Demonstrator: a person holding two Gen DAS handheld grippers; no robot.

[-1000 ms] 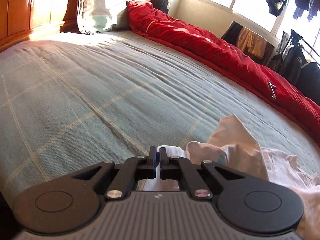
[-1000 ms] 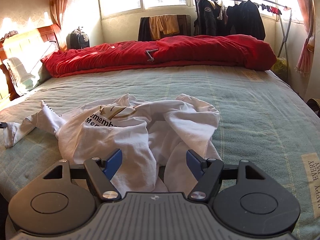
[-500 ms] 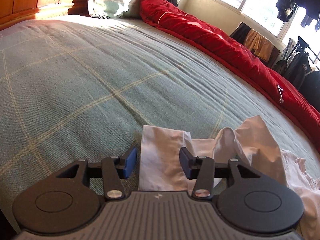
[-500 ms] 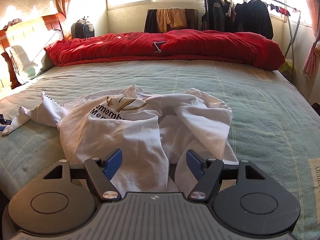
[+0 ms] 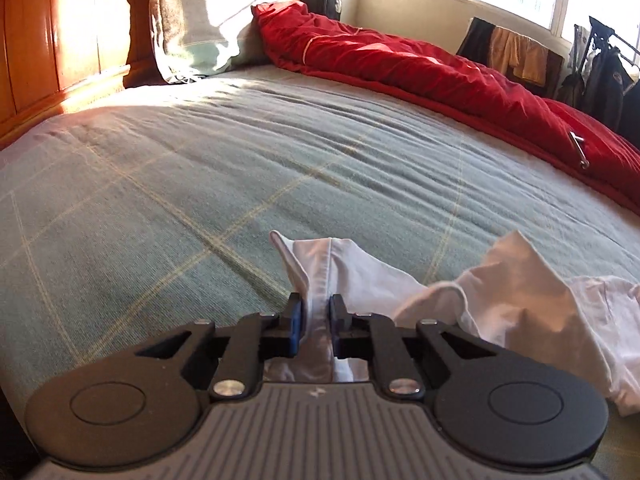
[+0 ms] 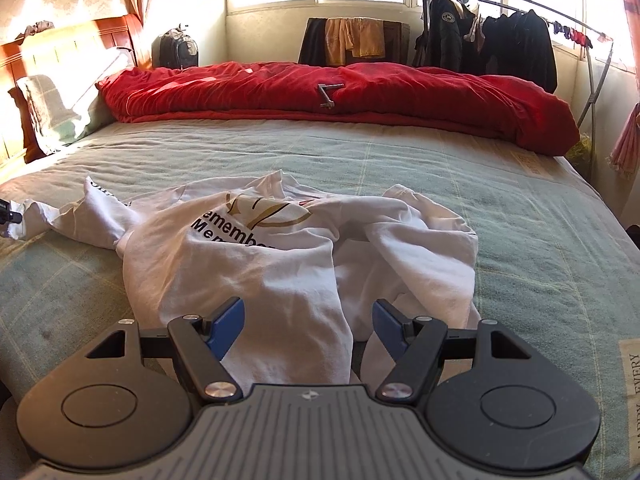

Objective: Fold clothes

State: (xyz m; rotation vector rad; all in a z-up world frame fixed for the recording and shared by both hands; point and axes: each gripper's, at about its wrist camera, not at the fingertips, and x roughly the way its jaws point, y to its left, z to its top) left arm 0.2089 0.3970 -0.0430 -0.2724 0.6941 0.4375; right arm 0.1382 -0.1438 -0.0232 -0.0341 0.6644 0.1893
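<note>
Fingers closing on shirt sleeve.

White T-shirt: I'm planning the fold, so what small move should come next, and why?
Probably finish the left gripper pinch: its jaws are closing with the white T-shirt sleeve edge between them. The shirt lies crumpled on the bed; the right gripper hangs open.

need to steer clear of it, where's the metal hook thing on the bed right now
The metal hook lies on top of the red quilt along the far side of the bed, about mid-length in the right wrist view; the left wrist view shows it at far right.
</note>
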